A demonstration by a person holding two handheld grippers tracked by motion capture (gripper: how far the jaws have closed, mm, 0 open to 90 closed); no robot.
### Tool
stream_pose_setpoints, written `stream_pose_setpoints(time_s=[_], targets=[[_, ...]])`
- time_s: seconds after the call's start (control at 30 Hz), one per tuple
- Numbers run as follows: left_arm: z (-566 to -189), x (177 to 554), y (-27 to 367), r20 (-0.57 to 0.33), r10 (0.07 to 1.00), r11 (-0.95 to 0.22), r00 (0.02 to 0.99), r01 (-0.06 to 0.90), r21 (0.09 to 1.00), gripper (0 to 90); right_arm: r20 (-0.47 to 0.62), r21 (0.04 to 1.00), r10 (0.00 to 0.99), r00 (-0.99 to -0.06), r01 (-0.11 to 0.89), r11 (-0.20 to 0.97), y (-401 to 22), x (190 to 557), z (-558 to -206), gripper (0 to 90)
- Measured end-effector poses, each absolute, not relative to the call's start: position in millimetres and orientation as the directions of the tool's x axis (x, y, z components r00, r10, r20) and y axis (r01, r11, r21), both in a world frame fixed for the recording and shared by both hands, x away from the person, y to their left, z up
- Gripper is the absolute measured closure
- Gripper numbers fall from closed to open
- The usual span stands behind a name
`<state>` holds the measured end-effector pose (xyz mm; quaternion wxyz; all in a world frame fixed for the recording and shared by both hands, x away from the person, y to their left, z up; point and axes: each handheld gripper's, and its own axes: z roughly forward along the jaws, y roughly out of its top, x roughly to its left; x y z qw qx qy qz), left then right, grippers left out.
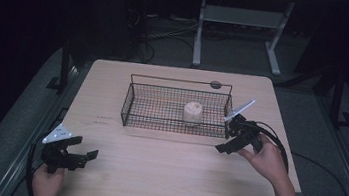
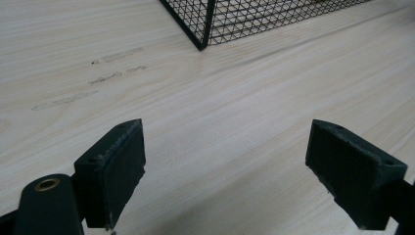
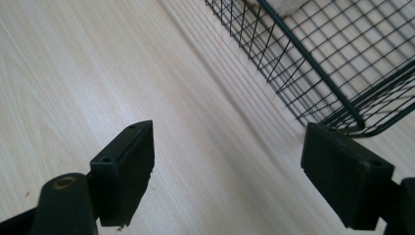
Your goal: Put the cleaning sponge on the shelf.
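A black wire basket [image 1: 134, 104] stands at the middle of the light wooden table [image 1: 167, 178]. A pale, cream-coloured round object [image 1: 192, 113] lies inside it, right of its centre. My left gripper [image 1: 83, 148] is open near the table's front left corner, well clear of the basket, with nothing between its jaws. My right gripper [image 1: 226, 139] is open just outside the basket's front right corner, also with nothing in it. In the left gripper view the gripper [image 2: 225, 171] faces bare wood, with a basket corner [image 2: 204, 27] ahead. In the right gripper view the gripper [image 3: 227, 171] sits beside the basket wall [image 3: 313, 63].
A small dark disc [image 1: 215, 85] lies on the table behind the basket. Faint marks [image 1: 102, 119] show on the wood left of the basket. Beyond the table stand a white desk frame [image 1: 199, 35] and cables on the dark floor.
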<state>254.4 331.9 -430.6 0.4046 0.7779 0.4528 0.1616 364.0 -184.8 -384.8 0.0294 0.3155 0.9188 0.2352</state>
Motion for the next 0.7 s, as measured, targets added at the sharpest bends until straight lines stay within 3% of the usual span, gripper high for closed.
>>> stream_pose_setpoints(time_s=[0.7], targets=[[-431.3,255.2,329.1,-0.100,0.830,-0.286,0.549,0.573,0.768,13.7,0.112,0.468,0.613,-0.782,0.586,0.662,-207.8,345.2,-406.3,19.3]])
